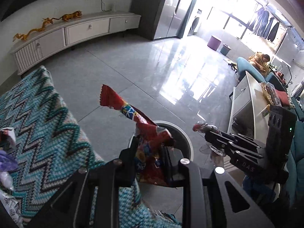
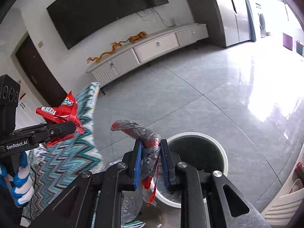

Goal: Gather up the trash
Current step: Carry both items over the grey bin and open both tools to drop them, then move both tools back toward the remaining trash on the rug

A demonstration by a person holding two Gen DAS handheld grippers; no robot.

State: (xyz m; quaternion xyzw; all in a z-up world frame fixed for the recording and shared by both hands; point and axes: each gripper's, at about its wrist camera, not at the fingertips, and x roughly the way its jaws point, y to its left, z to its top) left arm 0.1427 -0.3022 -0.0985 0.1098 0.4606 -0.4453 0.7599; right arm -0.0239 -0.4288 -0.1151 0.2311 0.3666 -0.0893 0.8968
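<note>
My left gripper is shut on a crumpled red snack wrapper, held above the edge of a round white trash bin on the floor. My right gripper is shut on a scrunched clear plastic bag with red bits, held just left of the same bin. The right gripper also shows in the left wrist view to the right of the bin. The left gripper and its wrapper show at the left of the right wrist view.
A table with a teal zigzag knit cloth holds more wrappers at its left edge. A white TV cabinet lines the far wall. A white side cabinet and blue sofa stand at the right. Grey tile floor lies around the bin.
</note>
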